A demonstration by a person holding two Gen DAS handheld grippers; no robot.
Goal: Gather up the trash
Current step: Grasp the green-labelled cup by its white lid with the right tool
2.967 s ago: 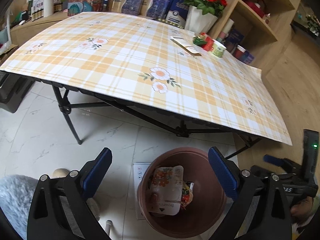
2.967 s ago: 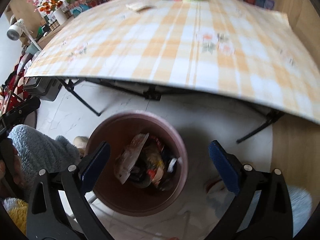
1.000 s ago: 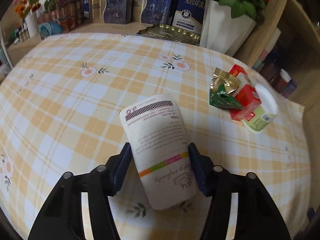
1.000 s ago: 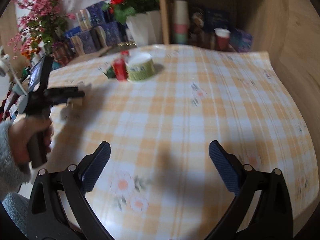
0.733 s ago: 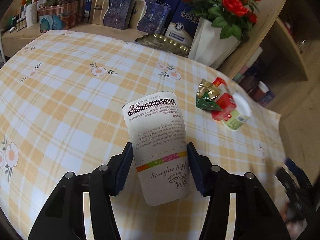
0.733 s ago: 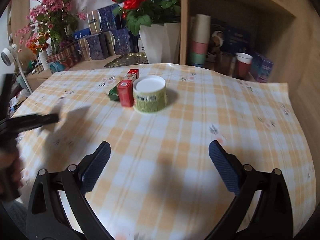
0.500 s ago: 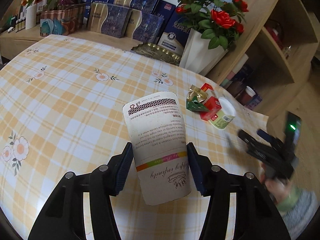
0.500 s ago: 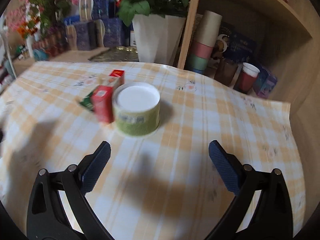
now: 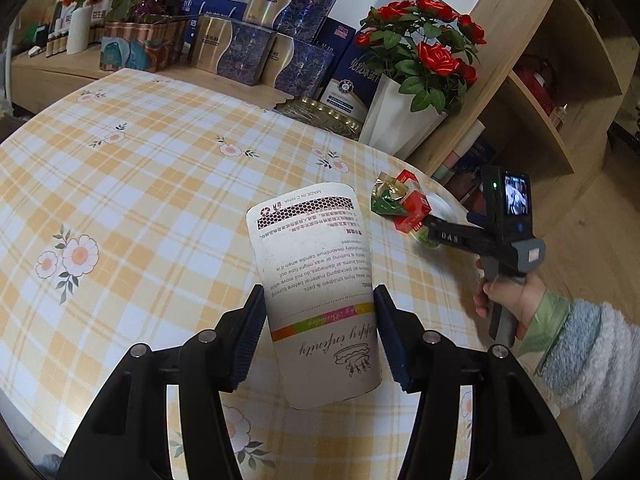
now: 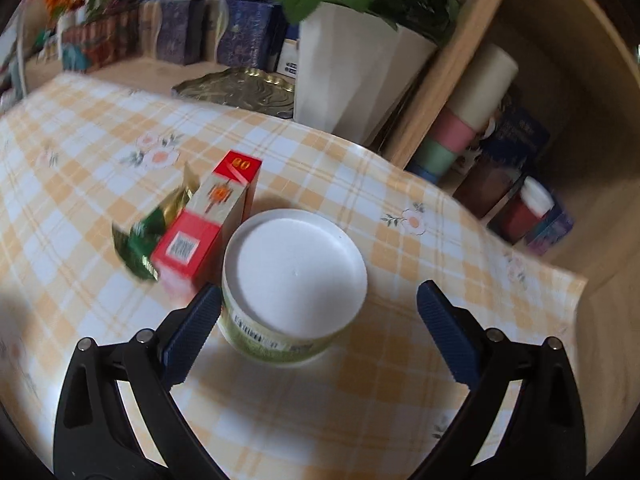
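My left gripper (image 9: 320,326) is shut on a white printed card packet (image 9: 316,280) and holds it above the checked tablecloth (image 9: 132,184). In the right wrist view my right gripper (image 10: 320,316) is open, its left pad beside a round green tub with a white lid (image 10: 294,256) that stands on the cloth. A red carton (image 10: 204,228) and a green and gold foil wrapper (image 10: 150,232) lie against the tub's left side. In the left wrist view the red carton (image 9: 412,208) and the wrapper (image 9: 386,200) lie at the right, with the right gripper's body (image 9: 480,232) in a hand reaching over the tub.
A white pot of red roses (image 9: 404,120) and a gold tray (image 10: 236,88) stand behind the table's far edge. Blue gift boxes (image 9: 256,52) line the back. A wooden shelf unit (image 10: 500,92) with stacked cups is at the right. A fleecy sleeve (image 9: 588,352) is low right.
The left gripper has lifted and drawn back with the packet still in it. The right gripper has moved in close to the tub, which now sits between its open fingers.
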